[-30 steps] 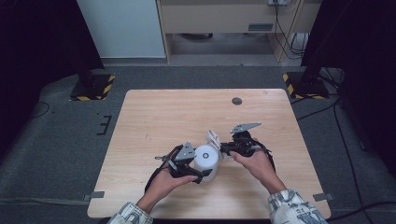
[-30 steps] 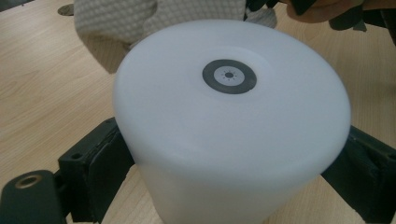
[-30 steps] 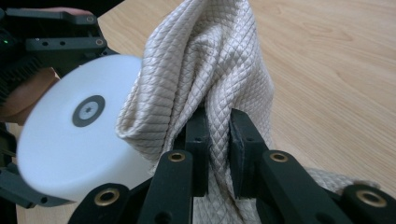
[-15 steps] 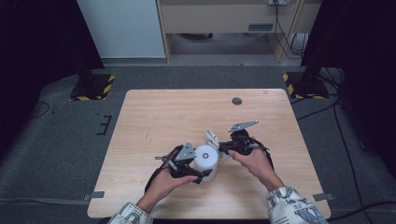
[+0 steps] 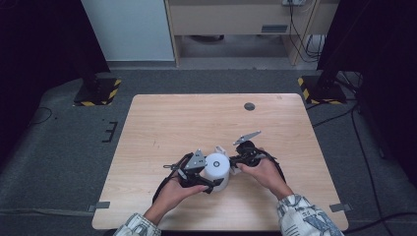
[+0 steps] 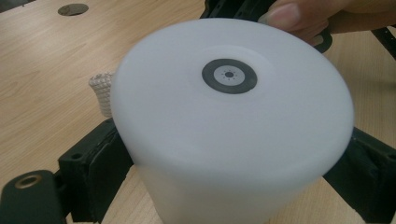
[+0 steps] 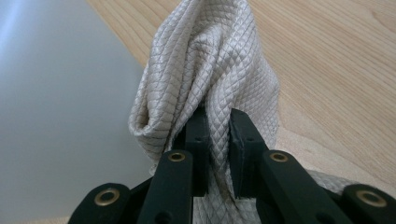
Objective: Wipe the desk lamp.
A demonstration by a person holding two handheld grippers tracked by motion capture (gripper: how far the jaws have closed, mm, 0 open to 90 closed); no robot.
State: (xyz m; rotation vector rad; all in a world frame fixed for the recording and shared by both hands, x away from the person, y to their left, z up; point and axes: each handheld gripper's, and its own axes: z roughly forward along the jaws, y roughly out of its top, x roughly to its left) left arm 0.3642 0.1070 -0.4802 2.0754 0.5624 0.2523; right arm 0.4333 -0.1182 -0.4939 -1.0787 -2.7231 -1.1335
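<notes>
The right gripper has come down a little since the earlier frame, its jaws closed on a folded cloth beside the white container. The left gripper clamps the container, which stands near the table's front edge.

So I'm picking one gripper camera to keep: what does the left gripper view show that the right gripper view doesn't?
The left gripper view shows the white container's flat top with its dark round mark, clamped between the left gripper's jaws, plus a hole in the table. The right gripper view shows the right gripper pinching the quilted cloth in close-up. Both show the container, some cloth and the wooden table.
</notes>
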